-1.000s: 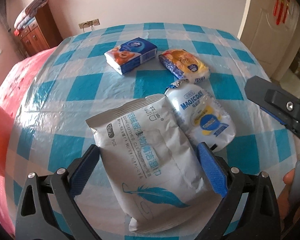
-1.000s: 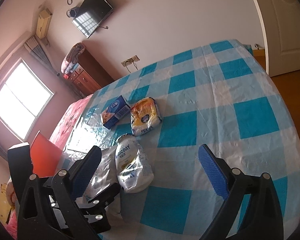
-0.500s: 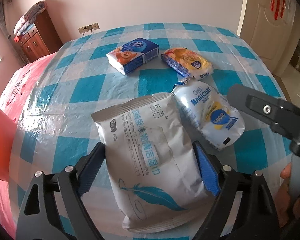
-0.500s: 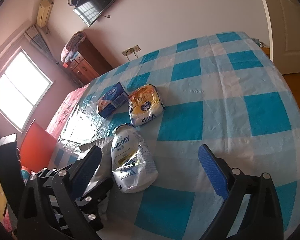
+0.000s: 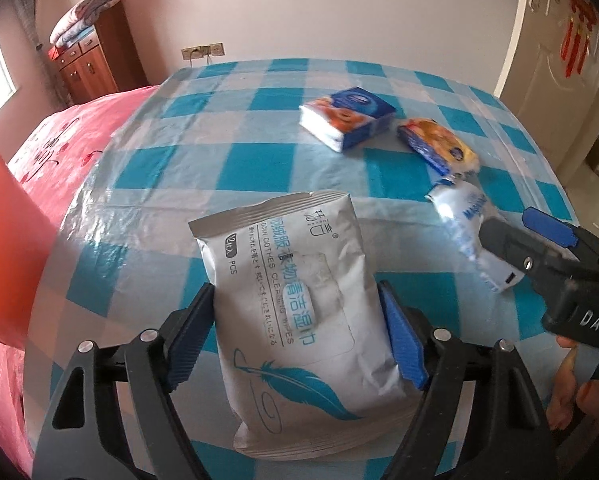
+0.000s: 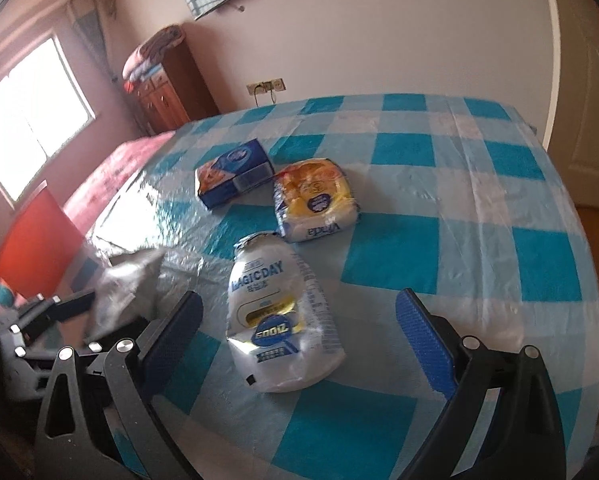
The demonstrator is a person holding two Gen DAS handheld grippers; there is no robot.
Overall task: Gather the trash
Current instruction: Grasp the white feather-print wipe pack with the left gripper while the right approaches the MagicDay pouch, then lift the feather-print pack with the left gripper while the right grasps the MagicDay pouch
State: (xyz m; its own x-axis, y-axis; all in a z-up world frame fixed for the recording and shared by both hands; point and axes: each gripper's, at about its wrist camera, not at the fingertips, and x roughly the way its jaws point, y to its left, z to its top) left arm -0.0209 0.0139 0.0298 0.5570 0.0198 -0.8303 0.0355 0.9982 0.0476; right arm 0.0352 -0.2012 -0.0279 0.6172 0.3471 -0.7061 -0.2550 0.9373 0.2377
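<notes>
Wipes pack pinched between closing left gripper pads; right gripper spread wide over white pouch.

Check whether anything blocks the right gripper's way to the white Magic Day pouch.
Nothing visible does. The right gripper stands open with the Magic Day pouch lying flat between its fingers on the checked tablecloth; the other packets lie beyond it.
</notes>
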